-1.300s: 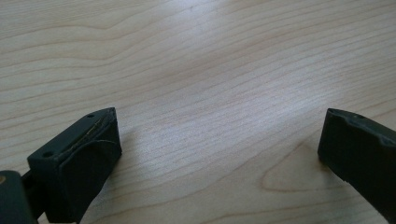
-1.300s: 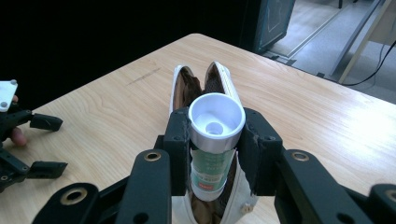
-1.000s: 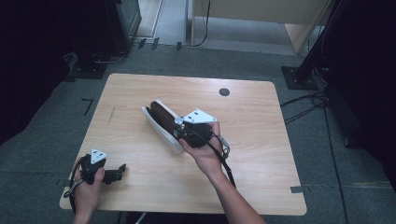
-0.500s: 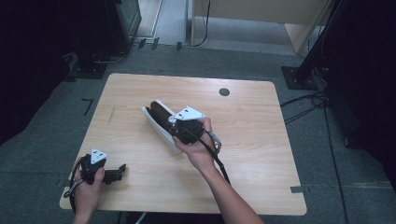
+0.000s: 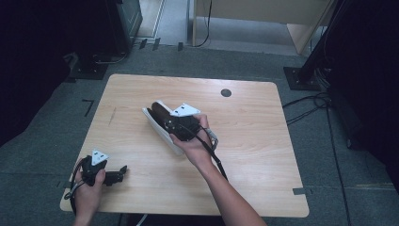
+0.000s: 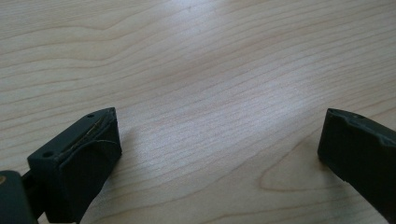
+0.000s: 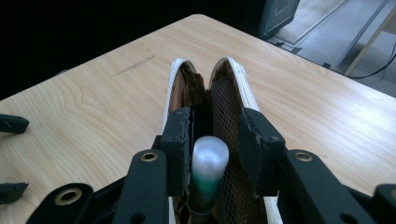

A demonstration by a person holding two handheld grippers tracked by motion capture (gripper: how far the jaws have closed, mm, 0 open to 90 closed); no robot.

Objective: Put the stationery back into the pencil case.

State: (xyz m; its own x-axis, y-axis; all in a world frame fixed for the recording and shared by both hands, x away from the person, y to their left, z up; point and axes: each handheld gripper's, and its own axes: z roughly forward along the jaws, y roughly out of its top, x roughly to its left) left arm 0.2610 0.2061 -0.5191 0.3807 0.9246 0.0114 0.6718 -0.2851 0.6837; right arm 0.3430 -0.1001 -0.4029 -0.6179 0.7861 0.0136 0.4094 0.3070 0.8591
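Pale, rounded-corner wooden table on grey carpet; left gripper agape, empty; right gripper straddles white-rimmed mesh-lined shoe, jaws just widening.

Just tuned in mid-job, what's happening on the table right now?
A person works at a wooden table with a gripper in each hand. The right gripper is at a white case with a dark mesh lining, standing open near the table's middle, its jaws around a green-and-white tube in the case's opening. Whether they press on it is hard to tell. The left gripper rests at the near left corner, jaws wide apart over bare wood.
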